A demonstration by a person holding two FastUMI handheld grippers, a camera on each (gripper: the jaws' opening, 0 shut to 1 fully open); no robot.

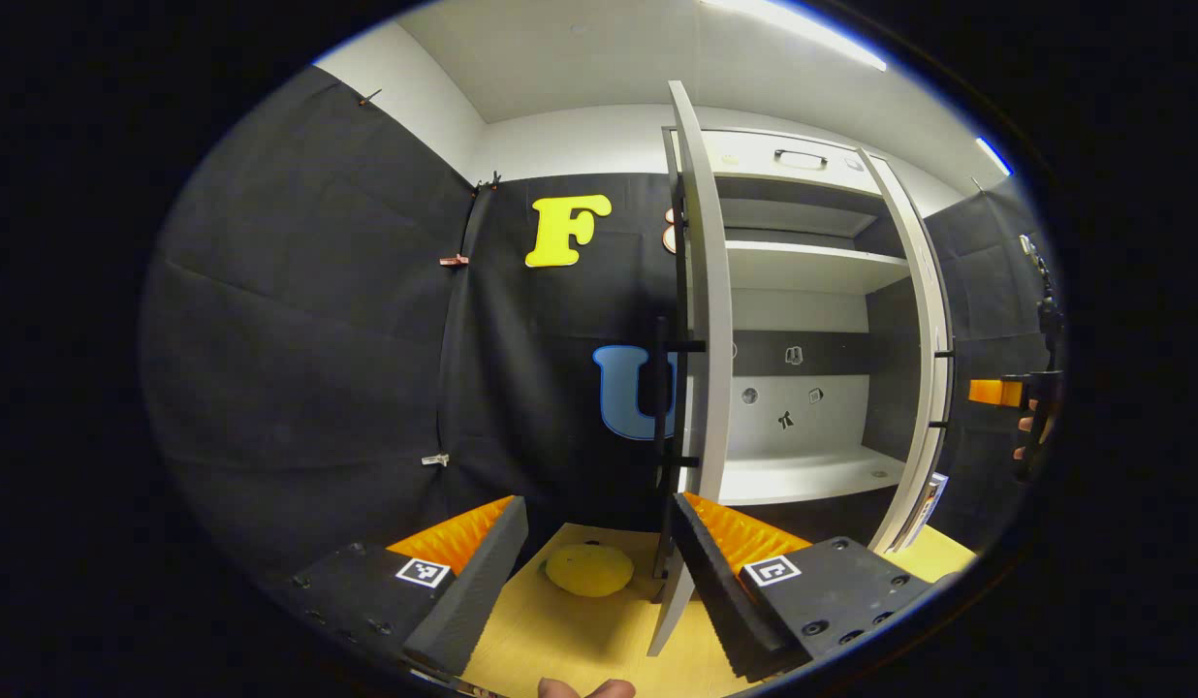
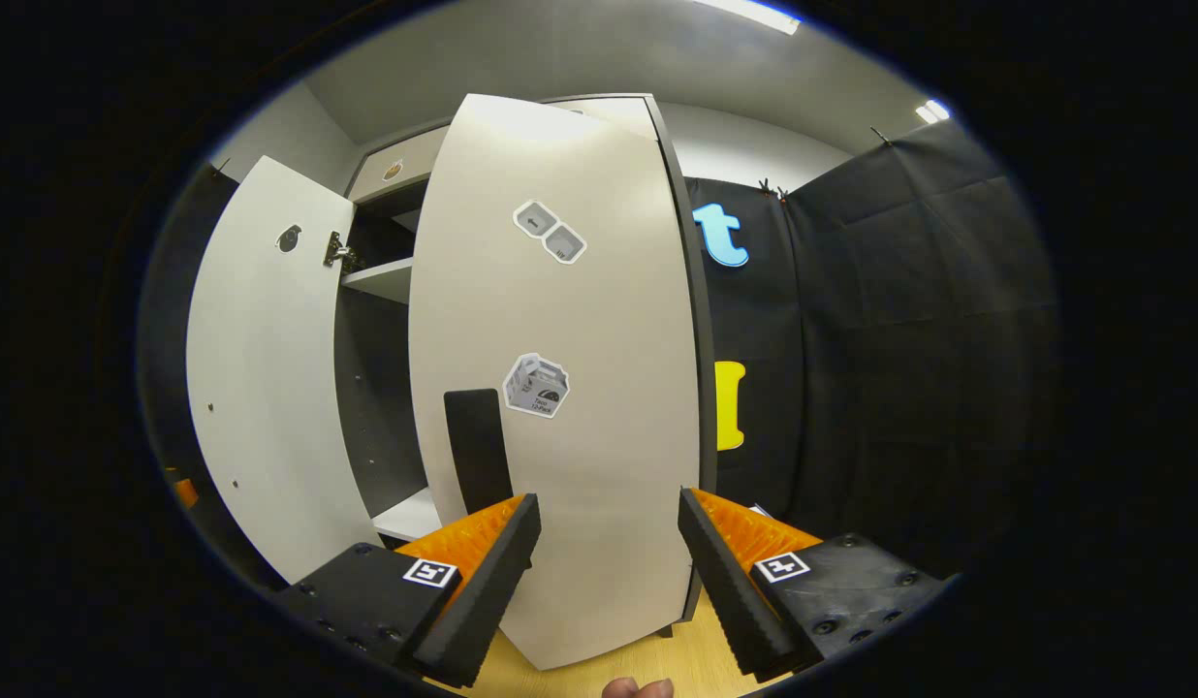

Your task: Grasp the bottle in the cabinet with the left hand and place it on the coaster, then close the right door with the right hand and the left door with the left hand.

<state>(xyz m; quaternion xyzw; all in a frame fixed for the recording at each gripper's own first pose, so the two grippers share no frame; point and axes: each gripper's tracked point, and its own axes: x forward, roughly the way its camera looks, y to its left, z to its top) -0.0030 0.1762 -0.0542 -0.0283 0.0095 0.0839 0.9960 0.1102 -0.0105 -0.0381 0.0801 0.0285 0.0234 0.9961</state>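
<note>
left gripper (image 1: 599, 572): jaws spread wide, nothing between them, hanging over the wooden tabletop (image 1: 580, 640). Pointed at the edge of the left door.

coaster (image 1: 589, 569): round yellow one, flat on the tabletop right between the left gripper's fingers as the left gripper view sees it, just beside the bottom of the left door. Nothing sitting on it.

left door (image 1: 708, 320): swung out and seen edge-on, with its dark bar handle (image 1: 663, 407) facing the booth wall.

cabinet (image 1: 803, 320): inside is visible between the two doors. White shelves, dark back, a few small stickers on the rear panel. Honestly can't spot the bottle on any shelf I can see, so can't tell where it is.

right door (image 2: 560, 388): open too. In the right gripper view it's a big pale panel right in front of the fingers, stickers on it, and a dark upright piece (image 2: 478, 448) by its lower left.

right gripper (image 2: 607, 572): also spread wide and empty, close to the right door's face, not touching as far as I can see.

other hand: at the far right edge of the left gripper view, fingers (image 1: 1025, 436) wrapped on a gripper body.
</note>
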